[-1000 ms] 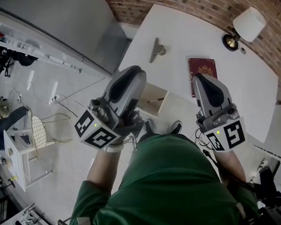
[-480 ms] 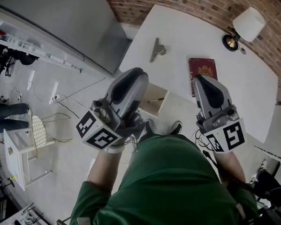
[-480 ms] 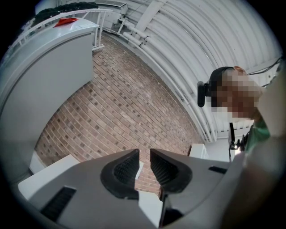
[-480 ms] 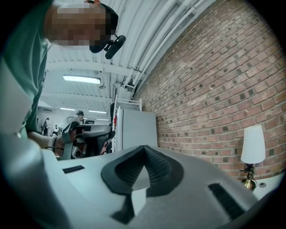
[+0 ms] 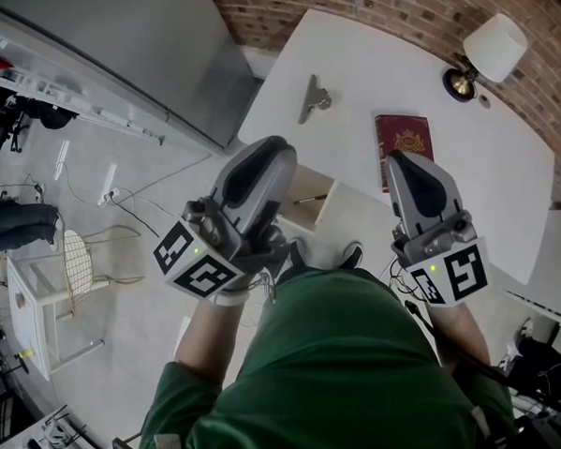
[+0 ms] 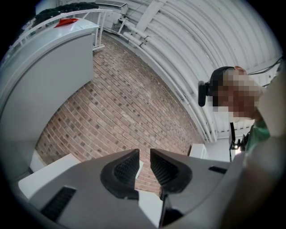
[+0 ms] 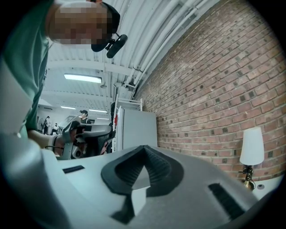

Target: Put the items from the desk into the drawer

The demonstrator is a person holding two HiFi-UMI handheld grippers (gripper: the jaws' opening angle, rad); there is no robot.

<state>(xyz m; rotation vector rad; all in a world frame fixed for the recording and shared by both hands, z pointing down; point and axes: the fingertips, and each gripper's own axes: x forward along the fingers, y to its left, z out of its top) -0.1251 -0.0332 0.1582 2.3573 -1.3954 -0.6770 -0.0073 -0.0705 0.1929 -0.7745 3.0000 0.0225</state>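
My left hand-held gripper point(image 6: 144, 166) is narrowly parted and empty, my right hand-held gripper point(image 7: 144, 152) closed on nothing; a red booklet point(image 5: 403, 135) lies near the tabletop's point(image 5: 366, 64) front edge.

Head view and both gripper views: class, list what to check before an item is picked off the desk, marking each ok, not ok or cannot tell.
1. Drawer open: ok. The drawer shows open below the desk edge.
2. Items in view: ok. The metal clip and the red booklet lie on the desk, apart.
3. Left gripper empty and open: ok. Its jaws stand slightly apart with nothing between them.
4. Right gripper open: not ok. Its jaws are together and empty.
5. Room in the drawer: cannot tell. The left gripper covers part of it.
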